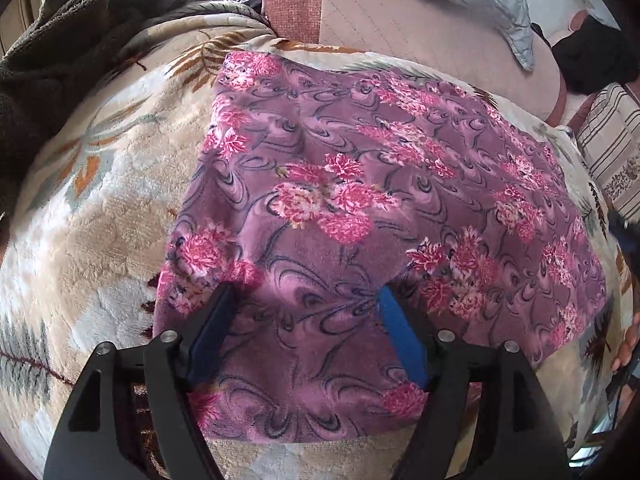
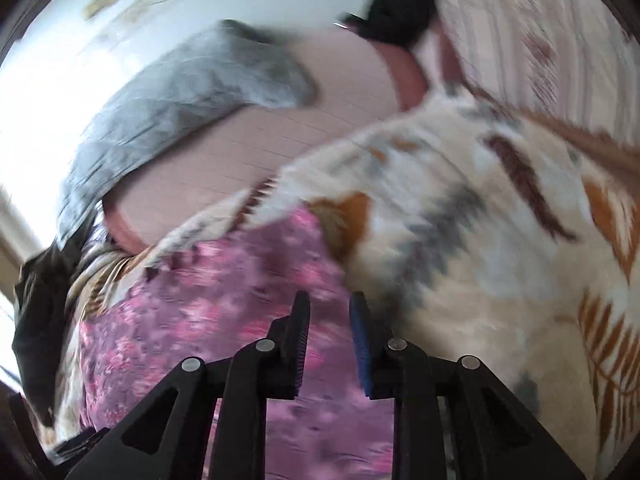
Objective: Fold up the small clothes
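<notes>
Up close in the left wrist view, the left gripper [image 1: 306, 300] hangs spread wide over purple floral shorts [image 1: 360, 184] lying flat on a leaf-print blanket [image 1: 88, 208]. Right wrist view, blurred: the right gripper [image 2: 330, 308] is parted, empty, above the shorts' [image 2: 224, 300] edge.

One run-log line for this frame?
garment: purple floral cloth flat on leaf-print blanket | left gripper: open over near edge | right gripper: open, empty
</notes>
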Demonstrator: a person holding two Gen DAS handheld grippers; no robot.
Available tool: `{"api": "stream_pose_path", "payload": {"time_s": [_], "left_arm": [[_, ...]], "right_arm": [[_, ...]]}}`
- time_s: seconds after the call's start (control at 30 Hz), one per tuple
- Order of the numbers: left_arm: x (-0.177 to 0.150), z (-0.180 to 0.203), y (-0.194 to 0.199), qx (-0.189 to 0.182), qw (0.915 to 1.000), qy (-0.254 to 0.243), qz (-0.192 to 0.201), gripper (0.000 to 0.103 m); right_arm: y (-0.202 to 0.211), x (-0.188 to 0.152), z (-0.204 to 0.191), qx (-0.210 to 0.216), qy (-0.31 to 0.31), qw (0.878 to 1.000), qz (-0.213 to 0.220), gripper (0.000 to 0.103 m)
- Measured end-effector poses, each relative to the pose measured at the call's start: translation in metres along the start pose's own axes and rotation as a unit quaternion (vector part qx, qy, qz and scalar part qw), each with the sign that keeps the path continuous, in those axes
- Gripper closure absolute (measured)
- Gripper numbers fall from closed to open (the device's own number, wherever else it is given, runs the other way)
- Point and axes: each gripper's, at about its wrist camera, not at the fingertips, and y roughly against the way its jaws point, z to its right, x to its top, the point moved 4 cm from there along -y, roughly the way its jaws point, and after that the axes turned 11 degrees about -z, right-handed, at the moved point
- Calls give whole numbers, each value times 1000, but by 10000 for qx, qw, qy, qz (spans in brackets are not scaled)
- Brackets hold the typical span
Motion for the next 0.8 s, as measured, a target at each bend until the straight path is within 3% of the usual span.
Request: {"api": "stream_pose_path", "payload": {"time_s": [0.17,0.23,0.3,0.4,0.5,0.57,0.63,0.67,0.8], "left_arm": [[1,0,1,-28,10000,11,0,29],[1,-1,1,-44,10000,7,0,29],[2,-3,9,-188,9998,54,85,29],[6,-12,35,-388,9970,195,648,29],[13,-28,54,-167,9907,469,1270,29],[16,-35,43,96,9916,603,1142,29],[18,-40,20,238,9948,667,725,29],[17,-43,6,313,9961,706,436,29],[18,-46,10,-60,9954,856,434,29]], "right_arm": [[-37,-2,-29,-94,315,9991,-267,75],[-74,-13,-18,-356,242,9952,-879,68],[-75,-15,-9,-150,125,9973,-709,67],[-62,-9,-2,-35,-128,9967,-804,68],[-45,-4,7,-23,-258,9988,-420,65],[-51,-8,16,-168,-263,9982,-510,65],[-67,-18,25,-360,-277,9951,-884,66],[-64,-20,29,-206,-351,9962,-768,66],[-51,-18,37,-116,-785,9945,-685,64]]}}
